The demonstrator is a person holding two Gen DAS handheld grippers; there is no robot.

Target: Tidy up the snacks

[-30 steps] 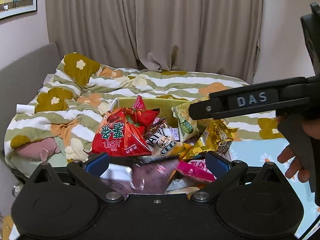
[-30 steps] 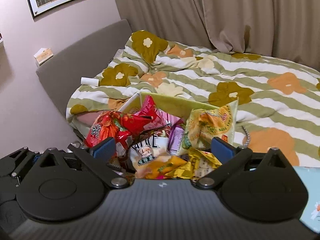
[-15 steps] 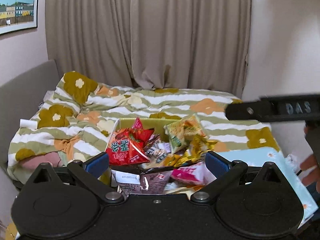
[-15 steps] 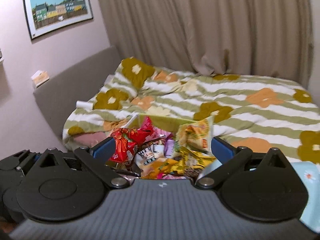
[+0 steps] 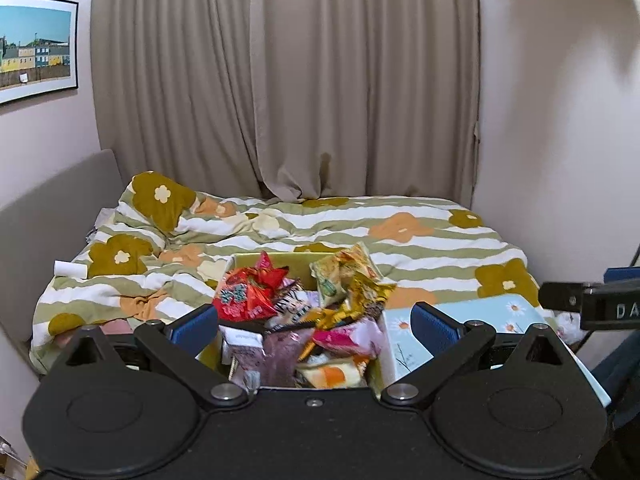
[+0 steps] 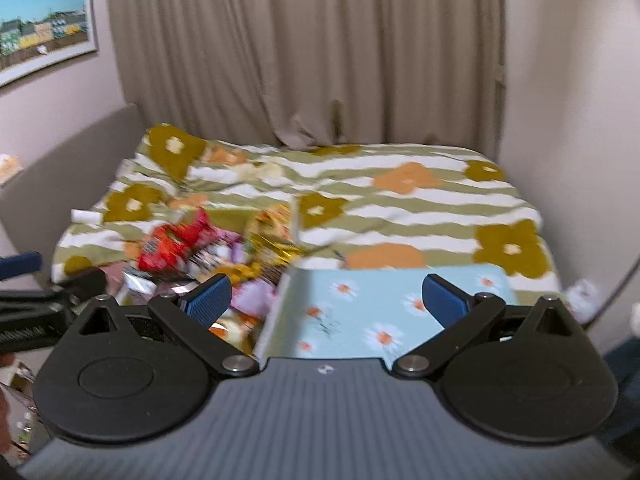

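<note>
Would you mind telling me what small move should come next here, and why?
Probably lower the left gripper toward the red bag on top of the snack box. Both grippers are open and empty, the right gripper sits over the blue lid, and the box is heaped.

red snack bag (image 5: pixel 244 296), daisy-print blue lid (image 6: pixel 384 300), green-striped floral duvet (image 5: pixel 400 236)

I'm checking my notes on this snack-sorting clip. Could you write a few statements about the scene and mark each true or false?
1. The box is heaped with snack packets. True.
2. The left claw grips the red packet. False: it is open and holds nothing.
3. A blue daisy-print lid lies beside the box. True.
4. The right claw is shut. False: it is open.
5. The curtains are drawn. True.
</note>
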